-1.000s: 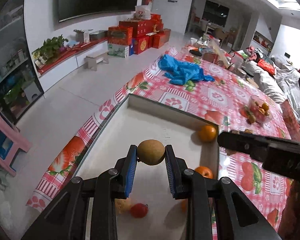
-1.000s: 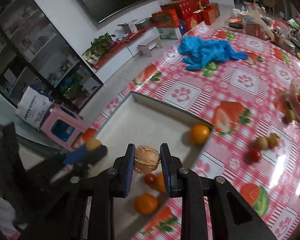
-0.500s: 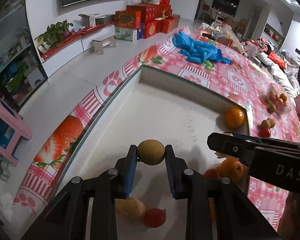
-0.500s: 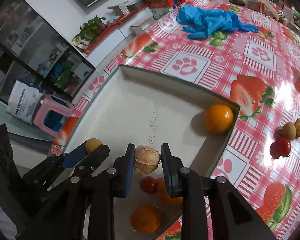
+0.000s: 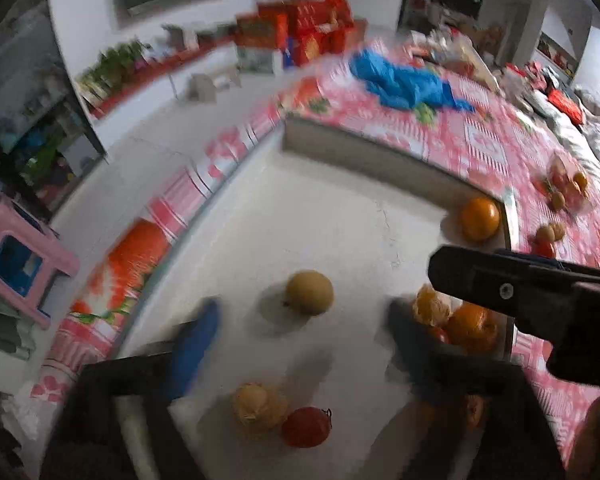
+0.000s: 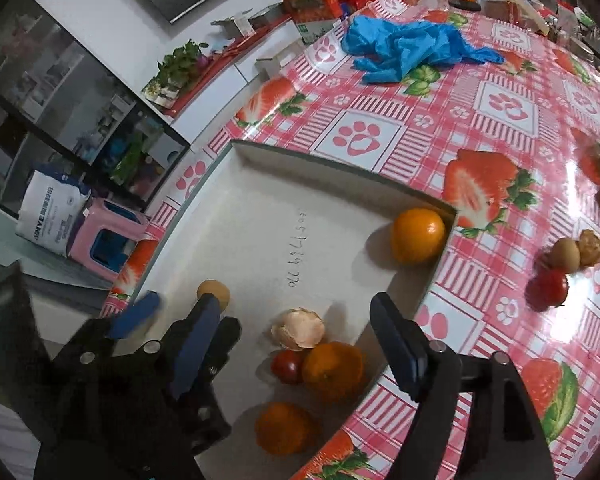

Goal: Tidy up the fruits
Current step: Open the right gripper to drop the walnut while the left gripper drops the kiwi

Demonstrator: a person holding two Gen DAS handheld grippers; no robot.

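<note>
Now both grippers' fingers (image 5: pixel 196 340) gape, the brown fruit (image 5: pixel 309 292) lying between the left pair.

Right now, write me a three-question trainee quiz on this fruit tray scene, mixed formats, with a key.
1. True or false: both tools, the left tool and the right tool, are open and hold nothing.
2. Multiple choice: the lone orange in the tray sits (a) in a far corner against the wall, (b) on the blue gloves, (c) between the left tool's fingers.
3. Fill in: the round tan fruit lies on the tray floor, ahead of the ____ tool.

Key: 1 true; 2 a; 3 left.
</note>
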